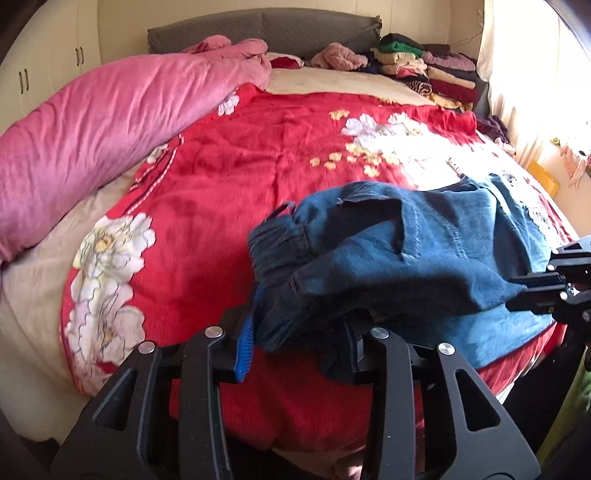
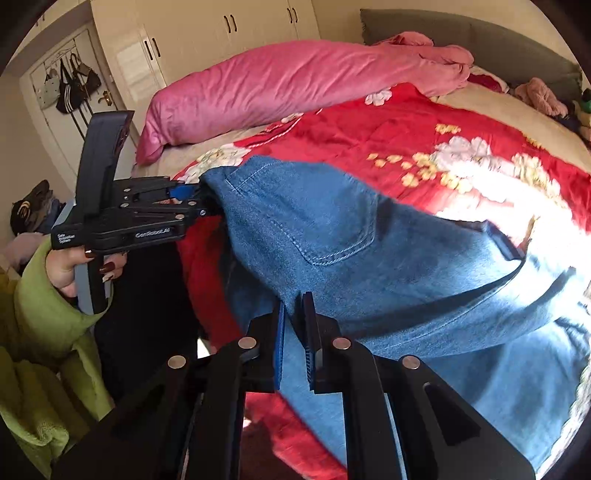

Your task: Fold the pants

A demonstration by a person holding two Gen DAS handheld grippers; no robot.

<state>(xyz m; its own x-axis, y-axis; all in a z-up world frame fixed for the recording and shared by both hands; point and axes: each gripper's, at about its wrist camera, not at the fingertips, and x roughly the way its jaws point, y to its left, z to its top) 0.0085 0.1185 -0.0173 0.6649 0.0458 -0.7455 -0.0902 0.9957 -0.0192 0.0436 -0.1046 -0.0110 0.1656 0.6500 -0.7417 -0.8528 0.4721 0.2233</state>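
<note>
Right wrist view, jeans over red quilt, pink duvet behind.

We are holding the blue jeans up over the red floral quilt between our two grippers — the right gripper is pinching a fold of denim at the lower edge, its blue pads nearly together with cloth between them. Off to the left, the left gripper is clamping the waistband corner, and our hand, in a green sleeve, is gripping its handle. A back pocket is facing us. Beyond the jeans a pink duvet is lying along the far side of the bed — cream wardrobes are standing behind it.
</note>
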